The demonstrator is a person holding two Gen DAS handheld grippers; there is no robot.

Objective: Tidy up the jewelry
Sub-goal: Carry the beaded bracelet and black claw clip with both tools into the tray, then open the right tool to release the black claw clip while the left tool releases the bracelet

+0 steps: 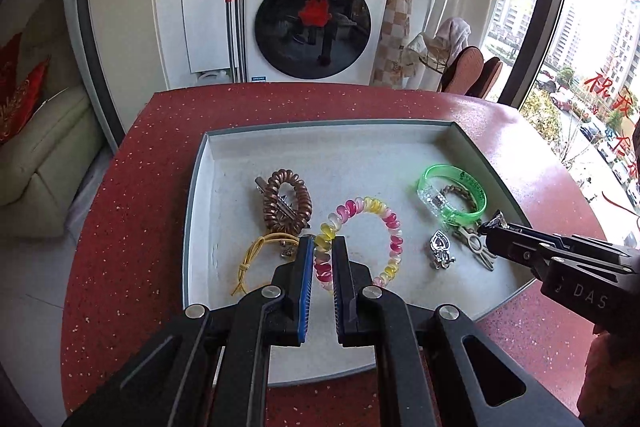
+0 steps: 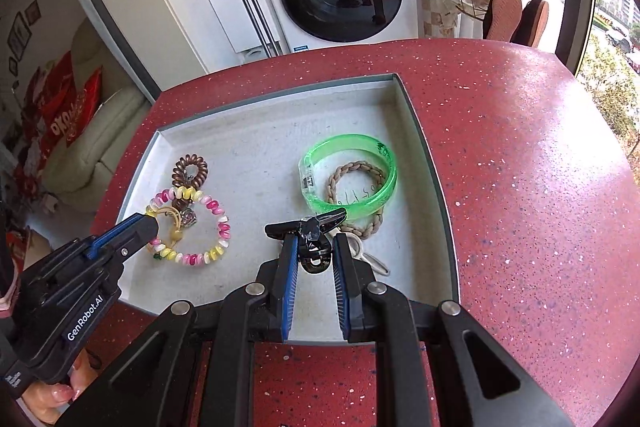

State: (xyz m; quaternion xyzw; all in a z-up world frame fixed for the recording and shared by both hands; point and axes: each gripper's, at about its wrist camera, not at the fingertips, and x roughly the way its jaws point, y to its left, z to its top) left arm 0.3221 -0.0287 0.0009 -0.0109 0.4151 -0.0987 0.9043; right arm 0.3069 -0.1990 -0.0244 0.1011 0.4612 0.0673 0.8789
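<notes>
A grey tray [image 1: 208, 187] on the red table holds jewelry. My left gripper [image 1: 322, 242] is narrowly open around the near left side of a pink, yellow and white coil bracelet [image 1: 394, 227], which lies flat; the same gripper shows in the right wrist view [image 2: 150, 223]. My right gripper [image 2: 314, 243] is shut on a black hair clip [image 2: 310, 227] over the tray; it also shows at the right of the left wrist view [image 1: 490, 227]. A green bangle [image 2: 352, 151] rings a braided band [image 2: 356, 171]. A brown coil tie [image 1: 286, 203] and a yellow cord [image 1: 256, 255] lie left.
A silver charm [image 1: 440, 249] and a pale metal clip [image 1: 476, 247] lie at the tray's right. The red speckled table [image 2: 520, 167] spreads right of the tray. A washing machine [image 1: 316, 7] and a mop stand beyond the far edge.
</notes>
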